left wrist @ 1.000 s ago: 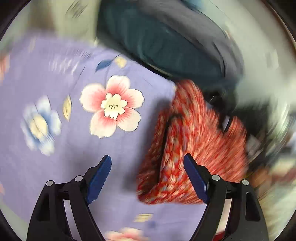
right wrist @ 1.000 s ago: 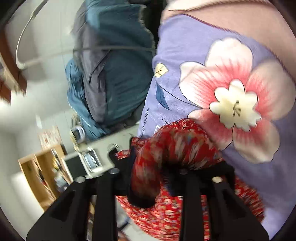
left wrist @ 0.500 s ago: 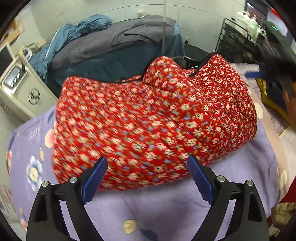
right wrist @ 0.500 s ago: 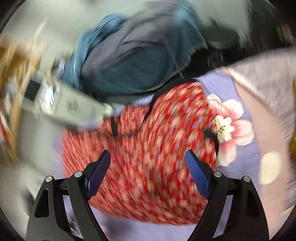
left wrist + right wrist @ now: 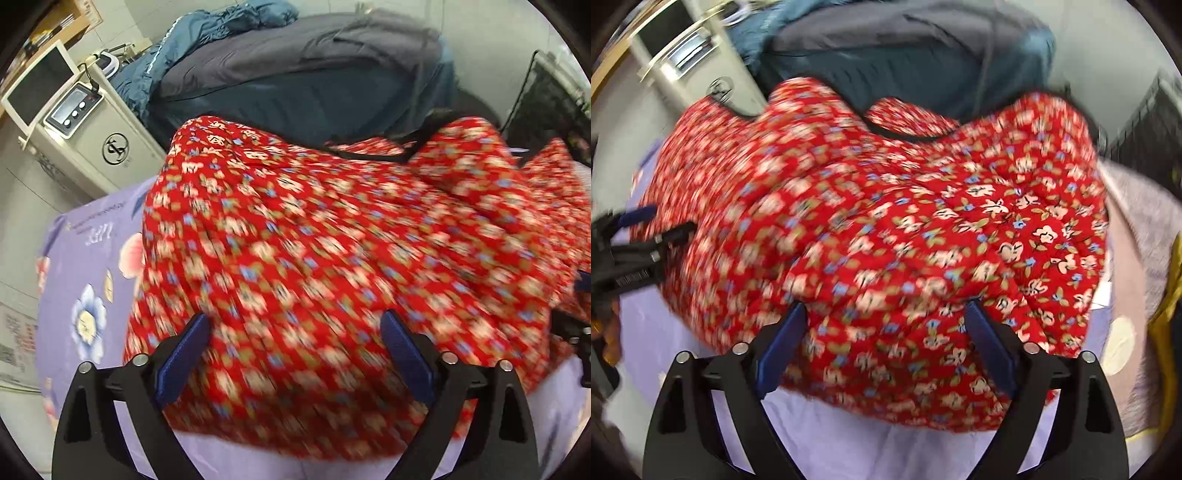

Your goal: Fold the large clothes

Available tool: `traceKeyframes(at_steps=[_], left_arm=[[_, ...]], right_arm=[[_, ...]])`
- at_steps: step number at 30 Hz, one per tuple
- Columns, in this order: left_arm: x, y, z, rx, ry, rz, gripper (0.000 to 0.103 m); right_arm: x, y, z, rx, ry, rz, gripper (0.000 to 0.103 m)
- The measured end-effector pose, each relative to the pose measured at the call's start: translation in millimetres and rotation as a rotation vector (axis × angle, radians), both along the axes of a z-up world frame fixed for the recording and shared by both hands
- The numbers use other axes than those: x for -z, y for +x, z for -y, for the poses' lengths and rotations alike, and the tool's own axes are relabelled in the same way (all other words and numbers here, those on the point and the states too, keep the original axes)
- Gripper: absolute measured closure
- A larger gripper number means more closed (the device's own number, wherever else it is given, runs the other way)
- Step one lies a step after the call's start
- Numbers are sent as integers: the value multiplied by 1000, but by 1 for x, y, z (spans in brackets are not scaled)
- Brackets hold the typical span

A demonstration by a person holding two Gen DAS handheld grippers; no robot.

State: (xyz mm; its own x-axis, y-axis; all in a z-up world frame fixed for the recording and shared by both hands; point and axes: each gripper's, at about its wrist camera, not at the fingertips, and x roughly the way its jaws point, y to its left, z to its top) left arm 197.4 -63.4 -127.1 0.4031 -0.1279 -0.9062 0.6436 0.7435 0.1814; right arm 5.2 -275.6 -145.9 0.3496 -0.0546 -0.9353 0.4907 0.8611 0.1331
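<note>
Red floral garment [image 5: 332, 258] lies bunched on the lilac floral sheet [image 5: 85, 258], not flat yet. Its long axis runs left to right across both views, black-trimmed neckline at the far edge, near hem just ahead of both sets of fingers.

Left gripper [image 5: 295, 343]: jaws wide and opening further, blue pads over the near-left part of the cloth, nothing pinched. Whether the pads brush the fabric, can't tell, too blurred.

Right gripper [image 5: 882, 332]: also wide and opening, pads over the near-right hem, nothing pinched.

In the right view the left gripper shows at the left edge, beside the garment's left end. So each hand is nearer its own end.

My read: both have released, and the next move is a fresh two-handed grab along the near hem or the ends to spread it.
</note>
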Motion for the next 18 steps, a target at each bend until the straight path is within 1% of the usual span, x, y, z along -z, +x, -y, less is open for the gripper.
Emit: traceKeyframes(at_steps=[1, 2, 3, 5, 6, 8, 10, 12, 14, 15, 18], left_arm=[[5, 10, 2, -17, 9, -32, 5], [13, 22, 4, -44, 16, -85, 5], [17, 31, 4, -64, 16, -121, 5], [27, 45, 5, -90, 9, -181, 5], [30, 50, 6, -88, 11, -191, 5], [36, 55, 8, -78, 16, -204, 4], [39, 57, 9, -84, 10, -227, 4], [42, 61, 10, -91, 10, -258, 4], [43, 64, 14, -82, 20, -271, 4], [43, 70, 20, -81, 24, -276, 4], [44, 73, 25, -79, 26, -269, 4]], right_arm=[[4, 6, 7, 20, 22, -22, 15], [7, 12, 11, 34, 26, -46, 14], [9, 16, 14, 39, 25, -63, 12], [22, 32, 18, 33, 24, -140, 5], [29, 40, 18, 25, 19, -181, 6], [37, 55, 15, 22, 1, -234, 4], [43, 67, 18, 38, -5, -270, 4], [48, 81, 20, 54, -5, -296, 4], [52, 93, 20, 57, -13, -319, 4], [53, 93, 23, 58, -17, -324, 4], [57, 109, 22, 68, -24, -333, 4]])
